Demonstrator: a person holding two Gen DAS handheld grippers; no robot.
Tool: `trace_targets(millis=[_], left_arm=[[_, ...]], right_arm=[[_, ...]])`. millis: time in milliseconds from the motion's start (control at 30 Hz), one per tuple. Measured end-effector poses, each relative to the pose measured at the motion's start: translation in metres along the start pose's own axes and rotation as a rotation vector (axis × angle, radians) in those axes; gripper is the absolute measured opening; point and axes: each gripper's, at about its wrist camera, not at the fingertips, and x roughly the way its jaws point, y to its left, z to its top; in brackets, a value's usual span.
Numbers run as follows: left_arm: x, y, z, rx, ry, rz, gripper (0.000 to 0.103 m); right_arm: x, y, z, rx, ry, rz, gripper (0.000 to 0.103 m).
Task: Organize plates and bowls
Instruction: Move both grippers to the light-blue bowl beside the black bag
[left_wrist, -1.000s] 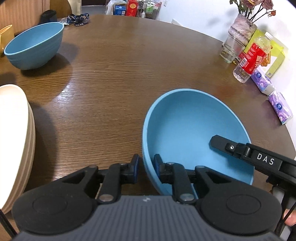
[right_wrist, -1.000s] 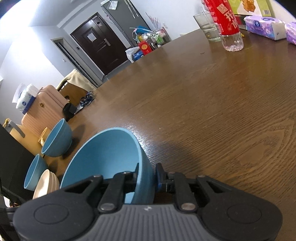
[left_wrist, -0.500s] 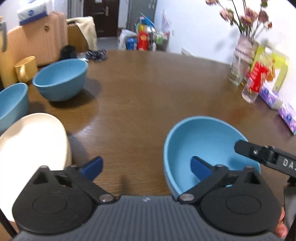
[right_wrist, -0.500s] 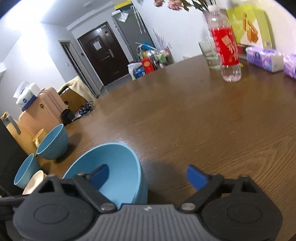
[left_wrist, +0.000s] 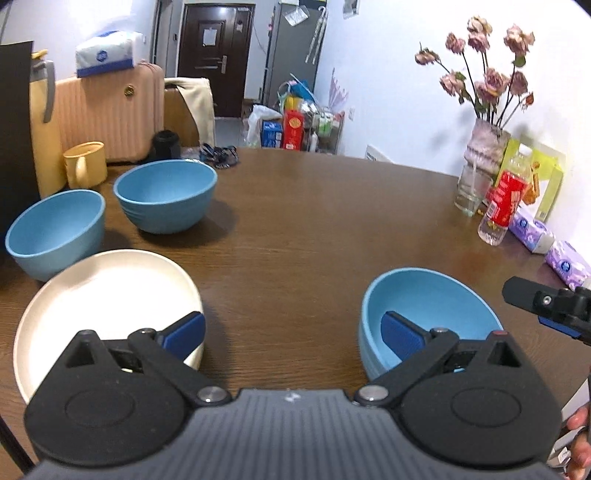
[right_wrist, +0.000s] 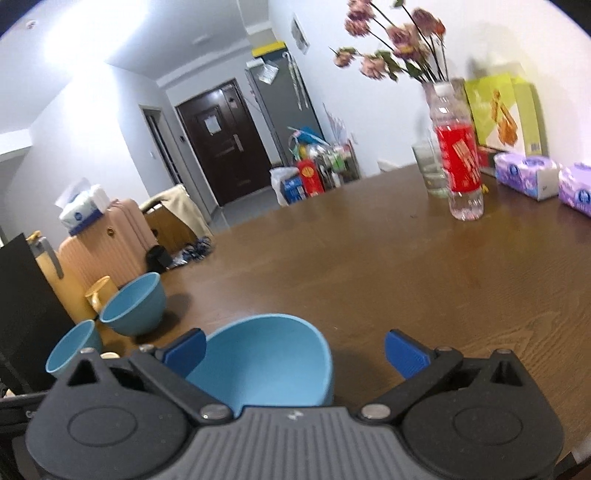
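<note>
A blue bowl (left_wrist: 428, 314) stands upright on the brown table (left_wrist: 314, 229), free of both grippers. My left gripper (left_wrist: 291, 330) is open above the table, its right finger (left_wrist: 400, 332) hanging over the bowl's near left side. My right gripper (right_wrist: 295, 349) has its jaws opening. The same bowl (right_wrist: 266, 362) lies low between its fingers, and no pad presses on it. One of its fingers shows in the left wrist view (left_wrist: 543, 301). A stack of cream plates (left_wrist: 107, 295) sits at the left, with two more blue bowls (left_wrist: 166, 195) (left_wrist: 55, 229) behind it.
A yellow mug (left_wrist: 85, 164) stands at the table's far left edge. Along the right edge are a vase of dried flowers (left_wrist: 484, 147), a glass (left_wrist: 471, 192), a red-labelled bottle (left_wrist: 502, 206) and purple tissue packs (left_wrist: 565, 258). A suitcase (left_wrist: 110, 114) stands beyond the table.
Both grippers have let go of the blue bowl's rim and opened wide. Both have risen and drawn back, and the bowl now rests on the table.
</note>
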Motion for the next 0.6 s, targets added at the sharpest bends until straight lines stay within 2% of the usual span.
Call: trace_targets(millis=[300,600], left_arm=[[-0.033,0.061,0.012,-0.076,-0.085,0.074,0.103],[-0.056,0.144,0.029,-0.179,-0.151,0.181,0.103]], right_arm=[[0.005,0.048,0.000,-0.044,-0.002,0.115,0.103],[0.027,0.141,-0.004,-0.159,0.005,0.233,0.103]])
